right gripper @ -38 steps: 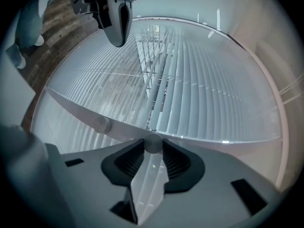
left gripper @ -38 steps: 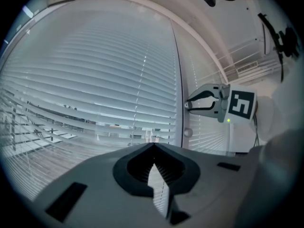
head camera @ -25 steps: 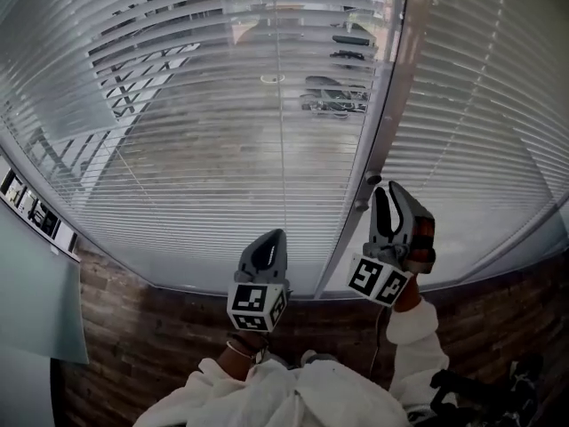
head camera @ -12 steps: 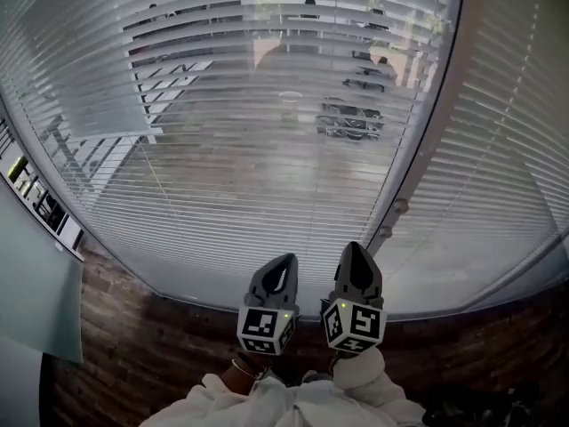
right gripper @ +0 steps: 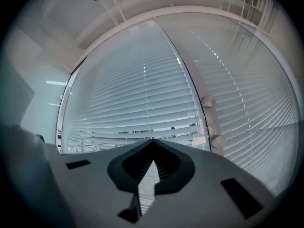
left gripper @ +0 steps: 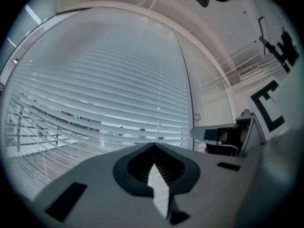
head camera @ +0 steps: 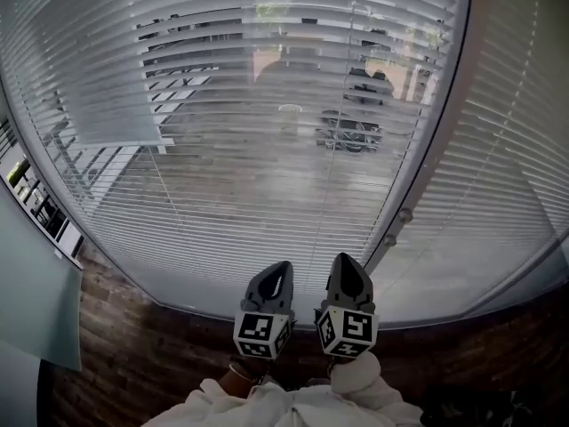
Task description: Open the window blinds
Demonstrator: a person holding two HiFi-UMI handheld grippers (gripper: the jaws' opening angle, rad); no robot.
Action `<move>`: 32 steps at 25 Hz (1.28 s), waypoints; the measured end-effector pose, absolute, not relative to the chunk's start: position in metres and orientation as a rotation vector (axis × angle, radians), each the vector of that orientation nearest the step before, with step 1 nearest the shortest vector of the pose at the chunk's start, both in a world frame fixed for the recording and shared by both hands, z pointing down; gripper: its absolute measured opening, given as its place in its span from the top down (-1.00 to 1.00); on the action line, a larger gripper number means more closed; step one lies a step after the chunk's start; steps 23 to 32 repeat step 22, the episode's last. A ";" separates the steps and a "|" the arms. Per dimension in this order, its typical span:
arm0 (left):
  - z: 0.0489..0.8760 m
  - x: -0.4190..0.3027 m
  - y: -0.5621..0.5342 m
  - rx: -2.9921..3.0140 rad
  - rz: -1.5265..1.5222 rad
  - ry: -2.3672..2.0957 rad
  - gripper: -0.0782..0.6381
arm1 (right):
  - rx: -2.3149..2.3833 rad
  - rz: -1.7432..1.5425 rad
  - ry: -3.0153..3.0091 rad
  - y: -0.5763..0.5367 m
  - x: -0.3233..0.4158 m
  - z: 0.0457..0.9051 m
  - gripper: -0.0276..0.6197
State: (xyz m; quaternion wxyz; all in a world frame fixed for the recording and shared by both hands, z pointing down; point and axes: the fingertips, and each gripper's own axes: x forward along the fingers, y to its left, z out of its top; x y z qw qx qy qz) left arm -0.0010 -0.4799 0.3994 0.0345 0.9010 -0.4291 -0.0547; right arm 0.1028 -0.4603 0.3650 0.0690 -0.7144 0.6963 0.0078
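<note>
The head camera looks steeply down from above the person at the white horizontal-slat window blinds, which fill its frame from 9 to 3 o'clock. The grey left gripper and the grey right gripper sit at 6 o'clock. Each gripper camera rides just behind its own jaws, facing level and close to the same blinds. All three views share the pale vertical window post, at 3 o'clock in both gripper views.

We hold the left gripper and the right gripper side by side, pointing at the slatted window blinds, just left of the window post, above a brick wall.
</note>
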 end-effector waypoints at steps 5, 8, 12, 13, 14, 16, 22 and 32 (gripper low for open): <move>0.404 0.006 -0.481 2.766 -0.161 -1.300 0.78 | -2.179 0.025 2.095 -0.459 0.110 0.368 0.88; 0.422 0.003 -0.478 2.766 -0.164 -1.298 0.78 | -2.194 0.028 2.092 -0.454 0.108 0.390 0.88; 0.440 -0.007 -0.471 2.767 -0.172 -1.291 0.78 | -2.214 0.040 2.086 -0.445 0.100 0.408 0.88; 0.436 -0.004 -0.472 2.762 -0.170 -1.291 0.78 | -2.217 0.041 2.088 -0.446 0.104 0.404 0.88; 0.431 0.002 -0.475 2.758 -0.166 -1.292 0.78 | -2.218 0.040 2.090 -0.449 0.109 0.398 0.88; 0.426 0.010 -0.479 2.751 -0.156 -1.295 0.78 | -2.221 0.036 2.093 -0.454 0.118 0.393 0.88; 0.437 0.002 -0.475 2.739 -0.155 -1.304 0.78 | -2.225 0.034 2.094 -0.449 0.113 0.403 0.88; 0.437 0.002 -0.475 2.739 -0.155 -1.304 0.78 | -2.225 0.034 2.094 -0.449 0.113 0.403 0.88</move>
